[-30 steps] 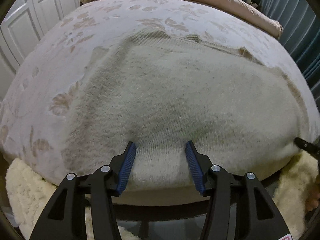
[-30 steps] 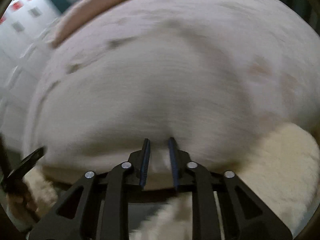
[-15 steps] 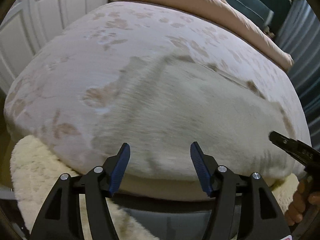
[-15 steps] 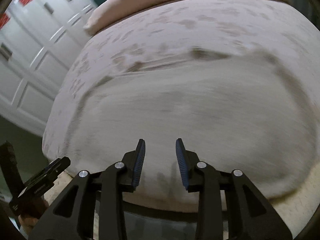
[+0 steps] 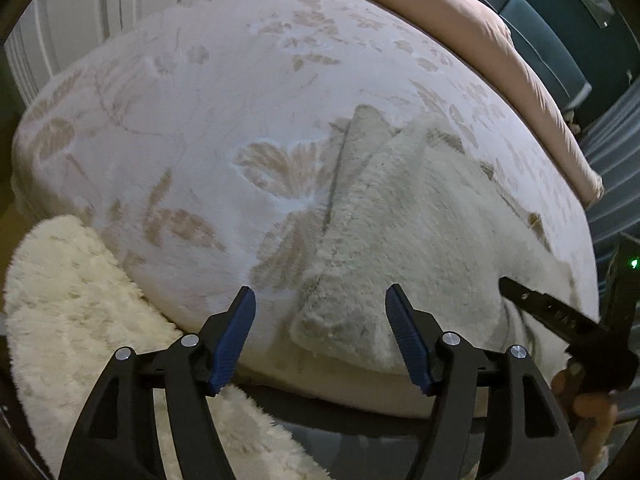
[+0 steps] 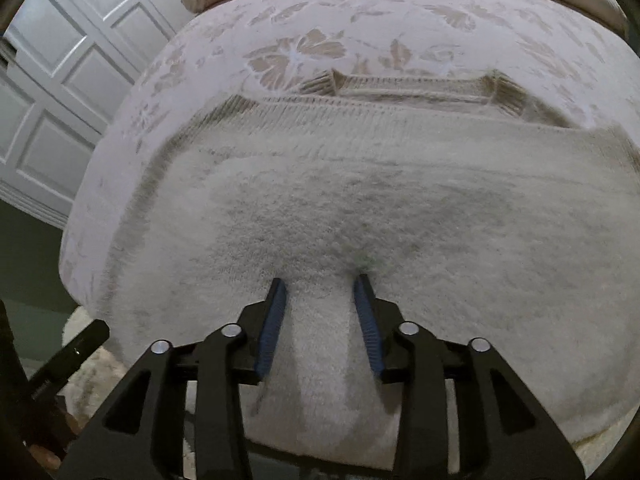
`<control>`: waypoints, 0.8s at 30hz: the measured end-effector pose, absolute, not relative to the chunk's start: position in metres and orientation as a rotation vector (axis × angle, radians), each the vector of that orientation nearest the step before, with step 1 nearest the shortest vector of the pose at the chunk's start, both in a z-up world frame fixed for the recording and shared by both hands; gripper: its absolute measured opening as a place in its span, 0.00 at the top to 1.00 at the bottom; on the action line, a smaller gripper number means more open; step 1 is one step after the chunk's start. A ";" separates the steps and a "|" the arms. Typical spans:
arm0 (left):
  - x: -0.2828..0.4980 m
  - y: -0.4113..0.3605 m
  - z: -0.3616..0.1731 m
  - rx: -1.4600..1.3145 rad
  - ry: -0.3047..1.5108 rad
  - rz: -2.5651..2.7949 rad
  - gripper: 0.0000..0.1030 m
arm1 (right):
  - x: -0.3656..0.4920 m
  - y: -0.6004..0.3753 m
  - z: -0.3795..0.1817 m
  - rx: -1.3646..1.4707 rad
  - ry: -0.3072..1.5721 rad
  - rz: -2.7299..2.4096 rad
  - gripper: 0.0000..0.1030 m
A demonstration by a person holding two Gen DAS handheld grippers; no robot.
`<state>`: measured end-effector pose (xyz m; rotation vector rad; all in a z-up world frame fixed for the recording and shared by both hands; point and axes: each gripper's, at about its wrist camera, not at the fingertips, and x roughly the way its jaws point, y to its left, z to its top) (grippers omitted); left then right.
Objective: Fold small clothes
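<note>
Sweater (image 6: 400, 208) lay flat on the bed (image 5: 224, 112), cream knit, spread over the floral cover near the bed's front edge. From the right wrist camera its ribbed collar sat toward 12 o'clock, and the body filled the view from 9 round to 3.

Right gripper (image 6: 320, 284): tips down on the knit at about 6 o'clock of the garment, with a low ridge of fabric running between the blue pads. Jaws had just been opening; I read the pads as standing off the ridge rather than pinching it, gap moderate.

Left gripper (image 5: 320, 300): jaws wide and just been widening further. A folded corner of the sweater (image 5: 340, 320) showed between the tips, touched by neither pad; bare bed cover ran off toward 10 o'clock.

Both tools pointed steeply down at the bed. In the left wrist view the right gripper (image 5: 536, 304) came in at 3 o'clock with the person's fingers (image 5: 588, 404) wrapped round its handle. A shaggy rug (image 5: 60, 300) lay below the bed at 8 o'clock.
</note>
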<state>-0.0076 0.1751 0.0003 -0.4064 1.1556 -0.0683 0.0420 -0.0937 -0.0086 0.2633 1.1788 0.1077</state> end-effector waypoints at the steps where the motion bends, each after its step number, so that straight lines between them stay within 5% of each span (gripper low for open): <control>1: -0.006 0.176 -0.002 -0.421 1.162 -0.073 0.36 | 0.044 -0.091 -0.010 0.247 1.184 0.108 0.62; 14: 0.014 0.157 -0.026 -0.524 1.188 -0.085 0.19 | 0.047 -0.084 -0.014 0.183 1.162 0.105 0.56; 20: 0.022 0.150 -0.018 -0.496 1.186 -0.148 0.56 | 0.041 -0.084 -0.013 0.205 1.119 0.121 0.52; 22: 0.021 0.150 -0.015 -0.495 1.183 -0.157 0.74 | 0.038 -0.086 -0.010 0.237 1.103 0.137 0.42; 24: 0.021 0.148 -0.008 -0.482 1.165 -0.166 0.80 | 0.031 -0.085 -0.004 0.263 1.085 0.147 0.39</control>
